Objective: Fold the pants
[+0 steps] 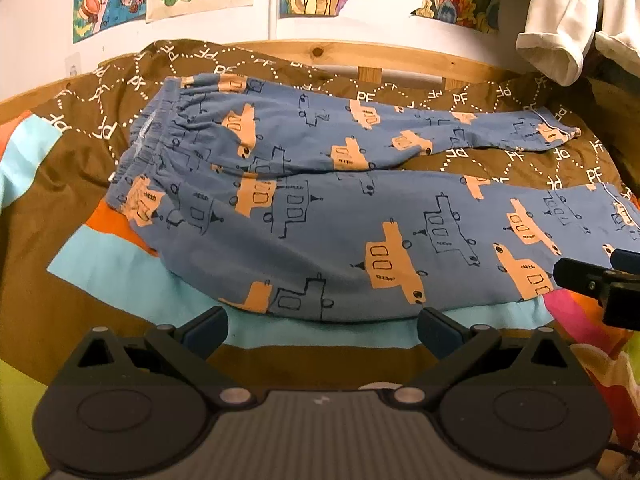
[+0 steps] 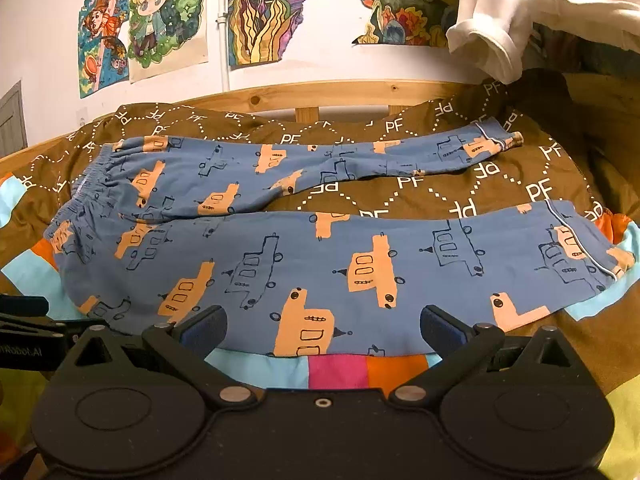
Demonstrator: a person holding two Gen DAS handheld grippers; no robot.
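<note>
Blue pants printed with orange and outlined trucks lie spread flat on a bed, waistband at the left, both legs running to the right with a gap between them. My left gripper hovers open just in front of the near leg's lower edge, nothing between its fingers. In the right wrist view the same pants fill the middle. My right gripper stands open over the near leg's front edge, holding nothing. The other gripper's black tip shows at the right edge of the left wrist view and at the left edge of the right wrist view.
A brown "PF" patterned bedcover with light blue, orange and pink patches lies under the pants. A wooden bed rail runs behind, below a white wall with colourful drawings. White clothing hangs at the upper right.
</note>
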